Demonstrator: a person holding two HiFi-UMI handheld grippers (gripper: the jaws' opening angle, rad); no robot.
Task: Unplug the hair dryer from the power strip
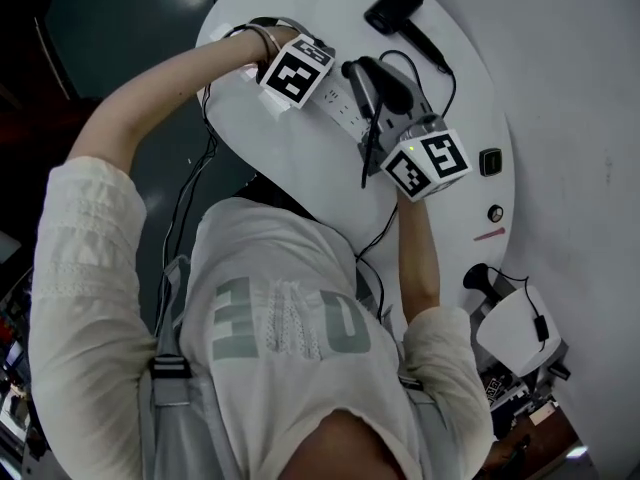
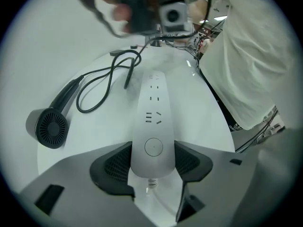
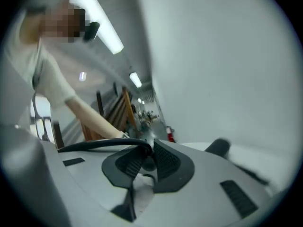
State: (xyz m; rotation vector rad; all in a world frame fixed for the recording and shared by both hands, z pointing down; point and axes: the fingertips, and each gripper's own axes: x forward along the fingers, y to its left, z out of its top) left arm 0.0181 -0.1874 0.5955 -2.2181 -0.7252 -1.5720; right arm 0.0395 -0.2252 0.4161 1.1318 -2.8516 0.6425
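Note:
The white power strip (image 2: pixel 152 108) lies on the round white table (image 1: pixel 470 98), and every socket I can see on it is empty. My left gripper (image 2: pixel 152 148) points steeply down, its pads pressed on both sides of the strip's switch end. Above the strip's far end, my right gripper (image 1: pixel 378 86) is raised. It (image 3: pixel 146 161) is shut on the hair dryer's black plug, whose cord (image 3: pixel 94 144) runs off to the left. The black hair dryer (image 2: pixel 47 126) lies on its side beside the strip, with its cord (image 2: pixel 94 86) looped on the table.
A small black square part (image 1: pixel 490 161), a round knob (image 1: pixel 494 212) and a red pen (image 1: pixel 490 234) lie on the table's right side. A white device (image 1: pixel 515 328) with a black cable stands at the lower right. Dark floor lies beyond the table's left edge.

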